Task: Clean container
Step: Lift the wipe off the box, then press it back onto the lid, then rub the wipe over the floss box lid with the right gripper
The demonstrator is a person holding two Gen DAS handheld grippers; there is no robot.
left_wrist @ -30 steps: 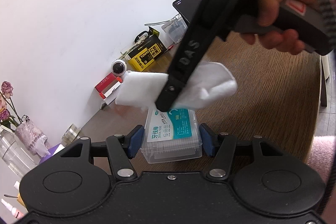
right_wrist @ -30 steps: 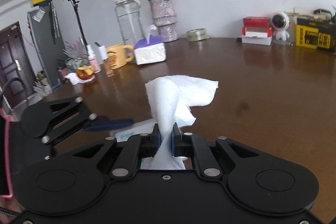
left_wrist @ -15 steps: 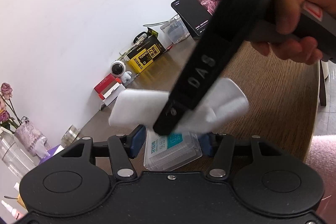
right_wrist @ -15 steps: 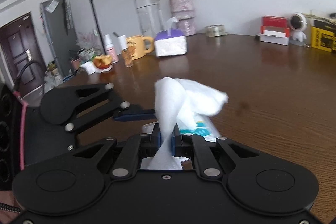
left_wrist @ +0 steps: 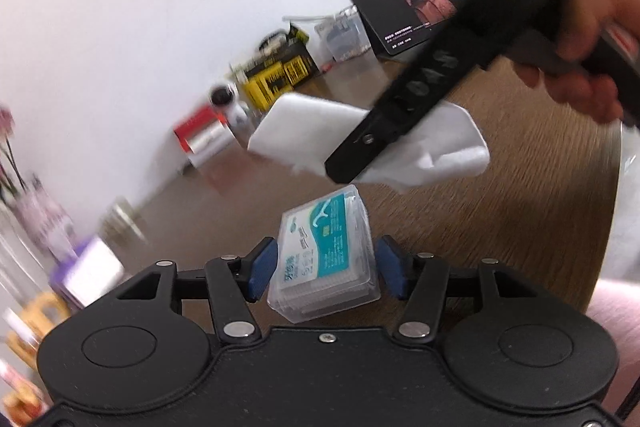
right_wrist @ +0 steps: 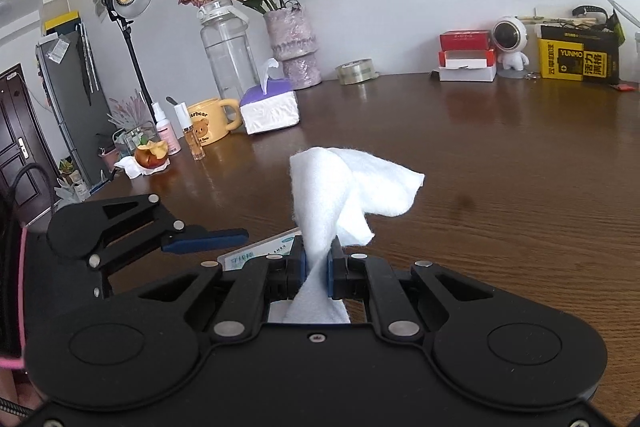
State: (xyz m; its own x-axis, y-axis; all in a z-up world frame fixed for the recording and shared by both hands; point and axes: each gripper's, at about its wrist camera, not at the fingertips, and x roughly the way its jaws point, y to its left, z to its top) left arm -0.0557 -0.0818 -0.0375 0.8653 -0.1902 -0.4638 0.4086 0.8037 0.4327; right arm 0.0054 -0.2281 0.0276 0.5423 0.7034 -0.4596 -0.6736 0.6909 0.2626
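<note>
On the bench (right_wrist: 520, 167), the widest clear stretch lies to the right of the working area and forward of it; clutter stands only along the back wall and at the left end, where a tissue box (right_wrist: 270, 107) and a yellow mug (right_wrist: 210, 121) sit well apart from the work. In the left wrist view the bench edge (left_wrist: 612, 167) curves past on the right, near the person's right hand (left_wrist: 580, 39), so strokes are best directed toward the wall, not toward that edge.

The left claw (left_wrist: 325, 267) has the container (left_wrist: 320, 247), a clear plastic box with a teal label, between its blue pads, tilted with one corner raised. Its jaws are opening slightly. The pads appear to lie against the container's sides, but blur prevents certainty. The right claw (right_wrist: 316, 263) is clamped shut on a white cloth (right_wrist: 344, 187), which stands up from the pads in a loose fold. In the left wrist view the cloth hangs just above the far end of the container, apparently not touching it.

The step in hand is judged to be wiping the lid. Recommended procedure:
- Firm the left grip before applying pressure; a loosening hold on smooth plastic may let the box pivot.
- Lay the free fold flat on the label, not the claw tips.
- Wipe along the lid's length with light pressure.
</note>
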